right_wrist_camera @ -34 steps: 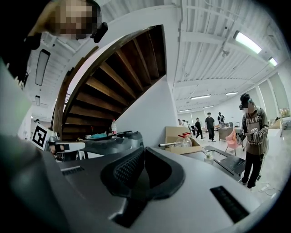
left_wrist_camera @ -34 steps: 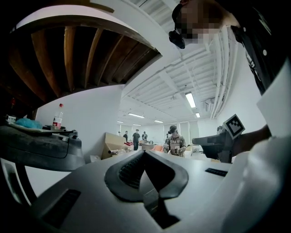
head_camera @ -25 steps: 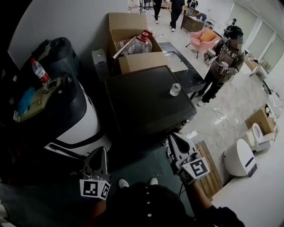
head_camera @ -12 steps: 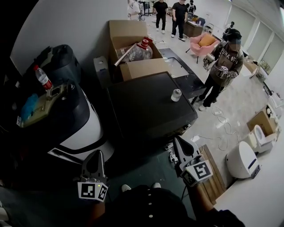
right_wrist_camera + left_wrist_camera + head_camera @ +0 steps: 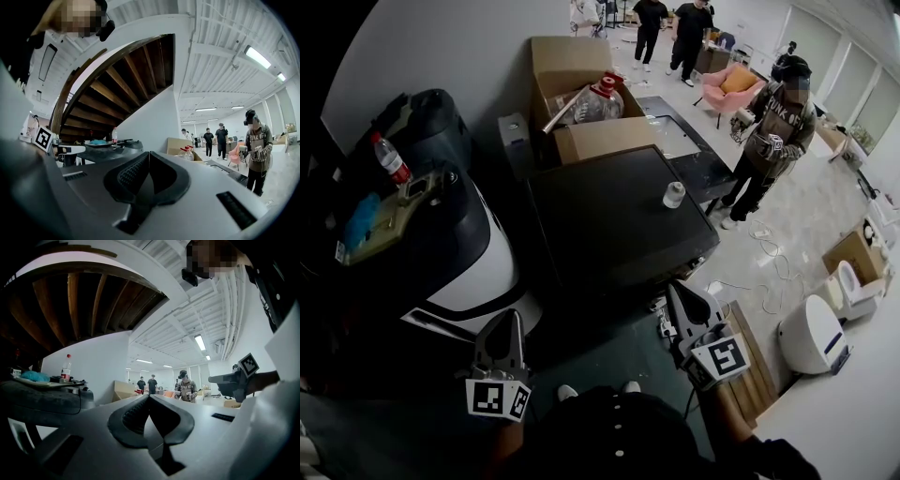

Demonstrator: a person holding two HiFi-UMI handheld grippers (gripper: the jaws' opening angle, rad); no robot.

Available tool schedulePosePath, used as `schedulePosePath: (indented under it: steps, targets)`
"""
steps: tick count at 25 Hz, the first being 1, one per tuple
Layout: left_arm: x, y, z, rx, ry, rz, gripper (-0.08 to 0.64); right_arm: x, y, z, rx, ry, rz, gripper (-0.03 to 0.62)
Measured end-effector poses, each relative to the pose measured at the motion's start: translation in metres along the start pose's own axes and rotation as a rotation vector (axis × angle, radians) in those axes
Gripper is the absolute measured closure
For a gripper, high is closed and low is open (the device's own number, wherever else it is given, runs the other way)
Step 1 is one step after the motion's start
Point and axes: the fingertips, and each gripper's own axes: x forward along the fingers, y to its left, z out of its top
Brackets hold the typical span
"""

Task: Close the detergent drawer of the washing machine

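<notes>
The washing machine [image 5: 609, 220] is a dark box with a black top in the middle of the head view; its front face is hidden in shadow and I cannot make out the detergent drawer. My left gripper [image 5: 508, 319] hangs low at the left, short of the machine, its jaws shut on nothing [image 5: 149, 396]. To the right, my right gripper [image 5: 675, 289] is level just off the machine's near right corner, also shut and empty [image 5: 149, 153]. Neither touches the machine.
A small white jar [image 5: 673, 194] stands on the machine's top. A white-and-black machine [image 5: 464, 258] with a bottle [image 5: 391, 159] is at the left, and cardboard boxes [image 5: 581, 94] stand behind. A person [image 5: 769, 141] stands at the right, with a wooden pallet [image 5: 748, 356] nearby.
Both grippers have stayed about where they were, jaws still together. Only the people at the far end of the room have shifted.
</notes>
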Motion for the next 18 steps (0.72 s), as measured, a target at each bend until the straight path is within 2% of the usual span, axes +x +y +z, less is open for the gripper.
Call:
schedulePosePath:
  steps: [18]
  targets:
    - [-0.0003,0.0003,-0.0033,-0.005,0.0,0.003,0.545,0.0035,0.0035,0.0041,-0.012,-0.008,0.005,0.56]
